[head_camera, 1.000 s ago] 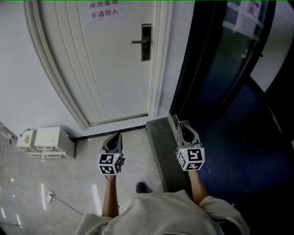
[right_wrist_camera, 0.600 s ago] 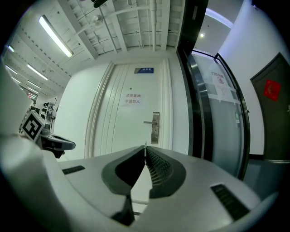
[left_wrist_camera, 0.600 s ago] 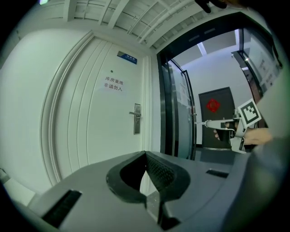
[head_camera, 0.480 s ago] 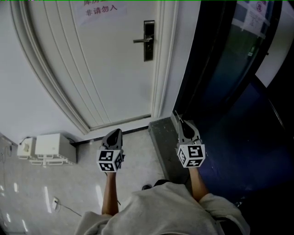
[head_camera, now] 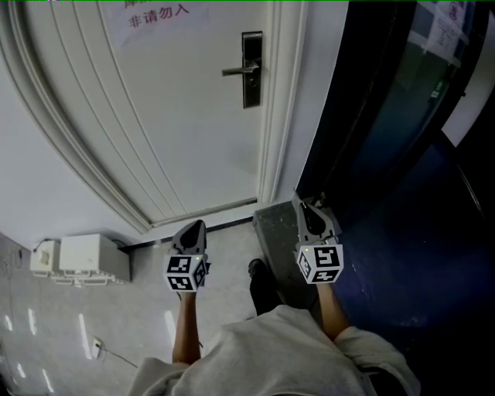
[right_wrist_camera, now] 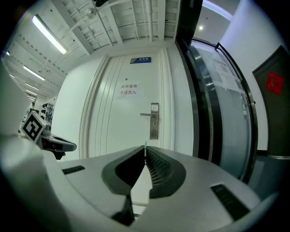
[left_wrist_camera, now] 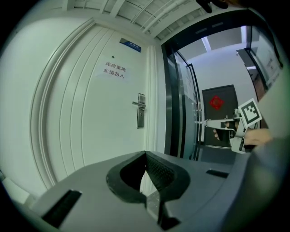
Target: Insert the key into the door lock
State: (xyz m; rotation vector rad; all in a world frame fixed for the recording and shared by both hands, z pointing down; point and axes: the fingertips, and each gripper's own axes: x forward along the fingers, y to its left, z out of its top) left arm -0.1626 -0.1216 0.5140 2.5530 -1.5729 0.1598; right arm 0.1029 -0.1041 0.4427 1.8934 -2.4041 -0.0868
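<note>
The white door [head_camera: 178,116] stands ahead, with its dark lock plate [head_camera: 251,69] and lever handle [head_camera: 236,71] on the right side. The lock plate also shows in the left gripper view [left_wrist_camera: 141,111] and the right gripper view [right_wrist_camera: 154,121]. My right gripper [head_camera: 302,204] is shut on the key [right_wrist_camera: 145,145], a thin metal sliver poking out past the closed tips and pointing level at the door. My left gripper [head_camera: 198,224] is shut with nothing in it, held beside the right at the same height. Both are still well short of the door.
A white box [head_camera: 85,255] with cables sits on the floor at the left wall. A grey stone threshold [head_camera: 272,228] lies under my right gripper. Dark glass panels [head_camera: 387,116] stand to the right of the door frame. A paper notice [head_camera: 158,14] hangs on the door.
Both grippers have moved forward toward the door, which now looks nearer. A dark shoe has stepped forward between the arms. Both grippers stay shut.
</note>
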